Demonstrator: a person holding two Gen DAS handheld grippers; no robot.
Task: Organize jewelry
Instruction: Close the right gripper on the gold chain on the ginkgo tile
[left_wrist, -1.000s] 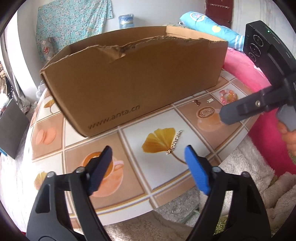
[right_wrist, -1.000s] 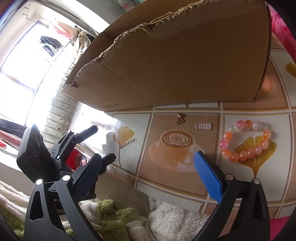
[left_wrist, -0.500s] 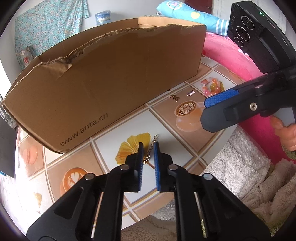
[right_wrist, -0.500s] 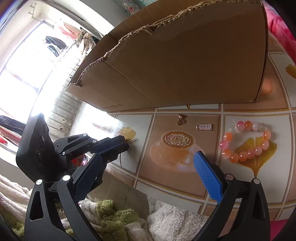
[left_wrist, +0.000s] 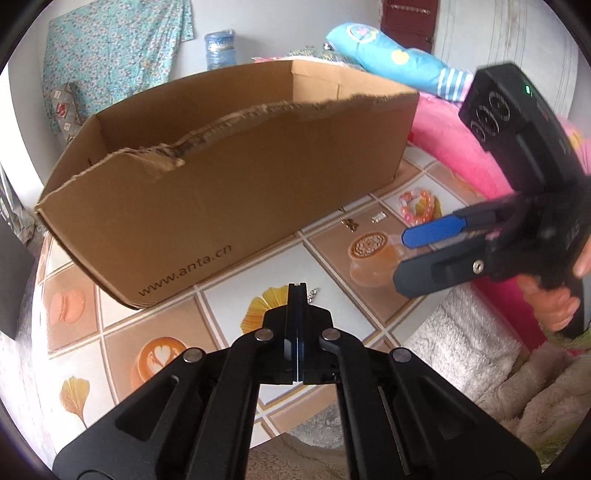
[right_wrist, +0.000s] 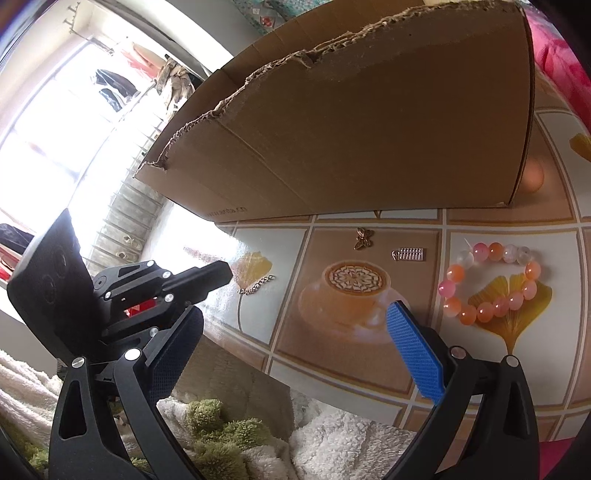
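Note:
My left gripper (left_wrist: 297, 291) is shut, its blue pads pressed together over the near end of a small gold chain (left_wrist: 313, 294) on the tiled tabletop. In the right wrist view the chain (right_wrist: 256, 286) lies flat just past the left gripper (right_wrist: 225, 271), and I cannot tell whether it is gripped. My right gripper (right_wrist: 295, 336) is open and empty, hovering over the table's front edge. A butterfly charm (right_wrist: 364, 238), a small silver clasp (right_wrist: 409, 254) and a pink-orange bead bracelet (right_wrist: 493, 282) lie to the right, in front of the open cardboard box (left_wrist: 221, 184).
The box fills the back of the small table (left_wrist: 122, 314). Fluffy white and green blankets (right_wrist: 332, 435) lie below the table's front edge. Pink bedding (left_wrist: 454, 147) is at the right. My right gripper (left_wrist: 443, 236) reaches in from the right.
My left gripper went from wide open to shut and came down over the near end of the gold chain. The right gripper stayed open and nearly still.

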